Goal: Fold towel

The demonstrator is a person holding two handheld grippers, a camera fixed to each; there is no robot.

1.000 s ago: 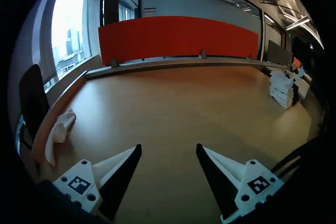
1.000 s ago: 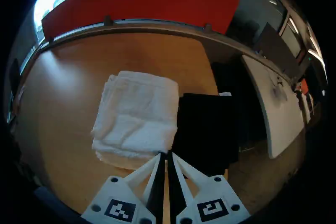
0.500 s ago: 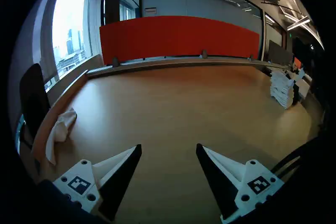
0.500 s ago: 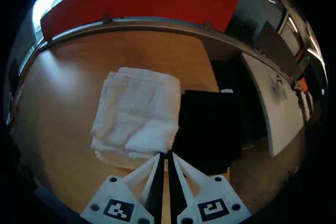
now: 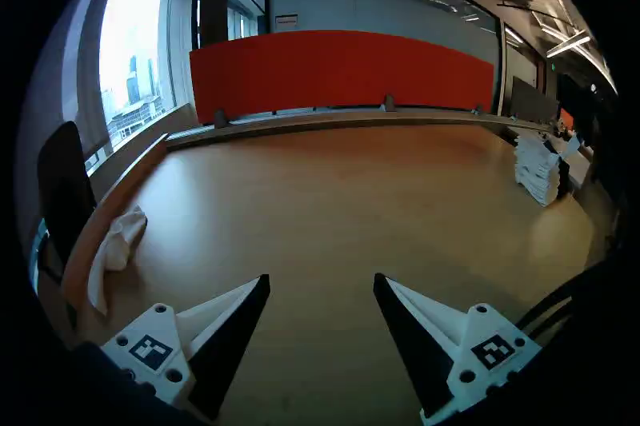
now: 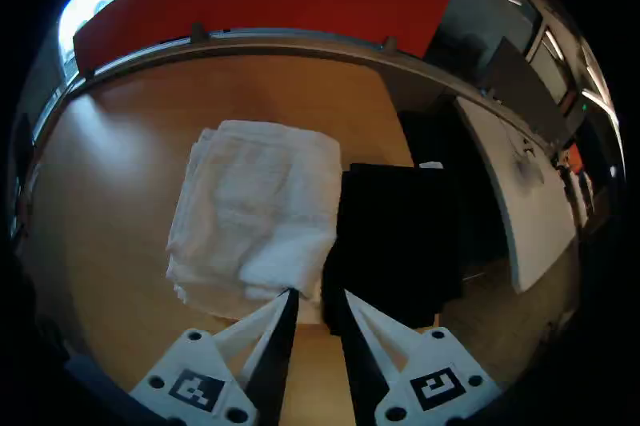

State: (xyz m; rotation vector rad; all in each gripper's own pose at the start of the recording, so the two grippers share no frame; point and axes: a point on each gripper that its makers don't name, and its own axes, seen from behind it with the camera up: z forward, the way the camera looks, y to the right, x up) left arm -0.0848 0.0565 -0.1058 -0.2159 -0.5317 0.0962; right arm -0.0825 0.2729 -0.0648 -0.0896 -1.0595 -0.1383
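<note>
Right claw [image 6: 316, 295] newly ajar — towel [image 6: 254, 206] folded

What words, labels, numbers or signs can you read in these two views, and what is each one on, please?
No text is legible.
White sign on the wall above the red partition: too small to read.
Square markers on the left gripper and right gripper: coded patterns, not words.
</note>
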